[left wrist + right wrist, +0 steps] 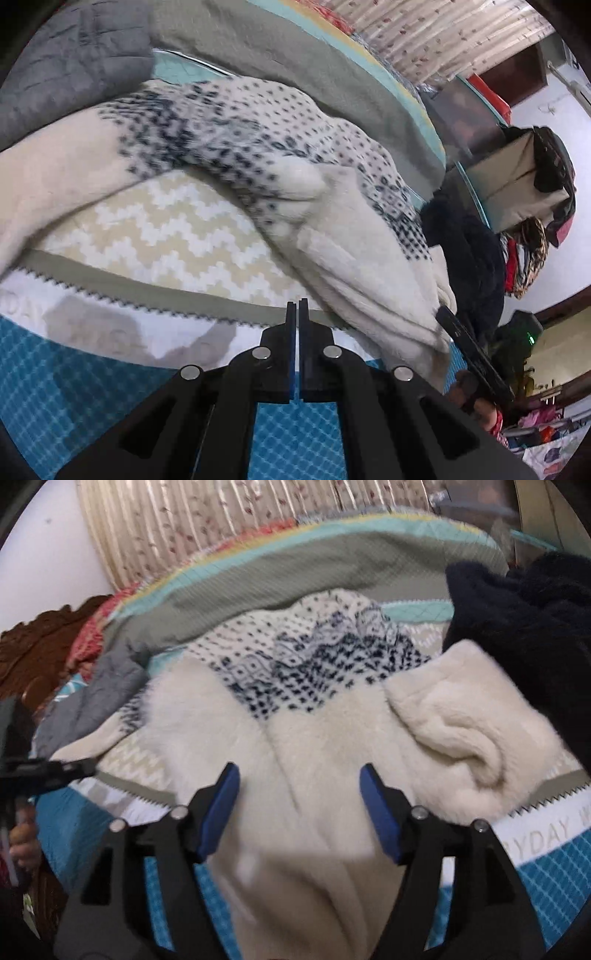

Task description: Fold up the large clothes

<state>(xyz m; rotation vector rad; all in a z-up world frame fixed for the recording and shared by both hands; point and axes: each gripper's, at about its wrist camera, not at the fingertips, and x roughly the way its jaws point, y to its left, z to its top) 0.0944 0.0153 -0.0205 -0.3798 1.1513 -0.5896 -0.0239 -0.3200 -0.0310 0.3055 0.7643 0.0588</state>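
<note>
Here we see a big fluffy sweater point(314, 716) lying on a bed cover point(554, 878).

The sweater is cream and soft, with lots of small dark blue dots near the top, and it is bunched up and wrinkled, not flat. One thick part is rolled over on the right. It rests on the cover, which has blue squares, a white band with letters and a tan zigzag patch. Our right gripper point(299, 771) has its fingers spread wide, with cream cloth showing between them, and it grips nothing. Our left gripper point(297, 306) has its fingers pressed together with nothing between them, just beside the sweater point(258, 155). A dark fuzzy cloth point(528, 627) lies at the sweater's right edge.
</note>
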